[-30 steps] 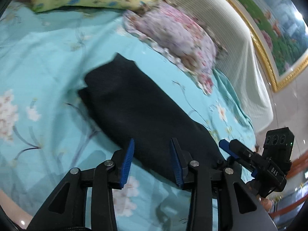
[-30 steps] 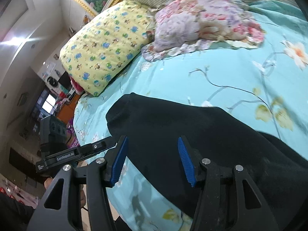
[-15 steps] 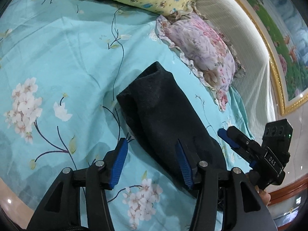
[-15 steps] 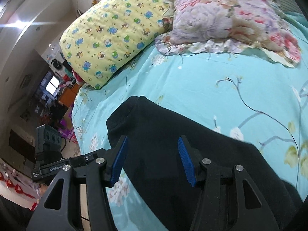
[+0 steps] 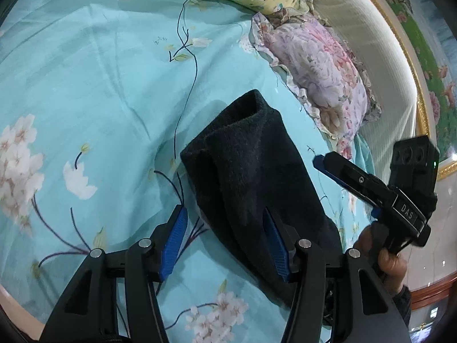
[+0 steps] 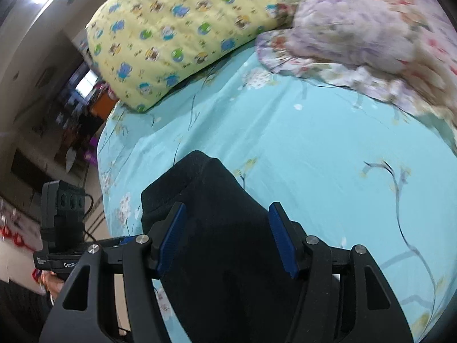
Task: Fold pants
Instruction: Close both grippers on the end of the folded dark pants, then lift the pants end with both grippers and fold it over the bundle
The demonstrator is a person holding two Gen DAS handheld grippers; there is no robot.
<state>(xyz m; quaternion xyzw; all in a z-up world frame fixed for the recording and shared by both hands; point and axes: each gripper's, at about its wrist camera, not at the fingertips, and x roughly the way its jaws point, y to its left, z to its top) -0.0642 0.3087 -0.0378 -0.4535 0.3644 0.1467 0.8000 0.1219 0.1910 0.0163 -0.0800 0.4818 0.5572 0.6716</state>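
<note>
The black pants [image 5: 251, 177] lie folded into a long narrow stack on the turquoise flowered bed sheet [image 5: 85, 91]. They also show in the right wrist view [image 6: 217, 228]. My left gripper [image 5: 225, 243] is open and empty, held above the near end of the stack. My right gripper [image 6: 225, 234] is open and empty, above the other end of the pants. It also shows in the left wrist view [image 5: 368, 183], at the right, held by a hand.
A yellow cartoon-print pillow [image 6: 177, 31] and a pink flowered pillow [image 5: 320, 77] lie at the head of the bed against a cream headboard [image 5: 368, 51]. The bed edge [image 5: 17, 300] is at the lower left. The room beyond the bed [image 6: 57, 108] is cluttered.
Both grippers have pulled back and risen from the pants, which now look smaller and lie still. Both stay open.
</note>
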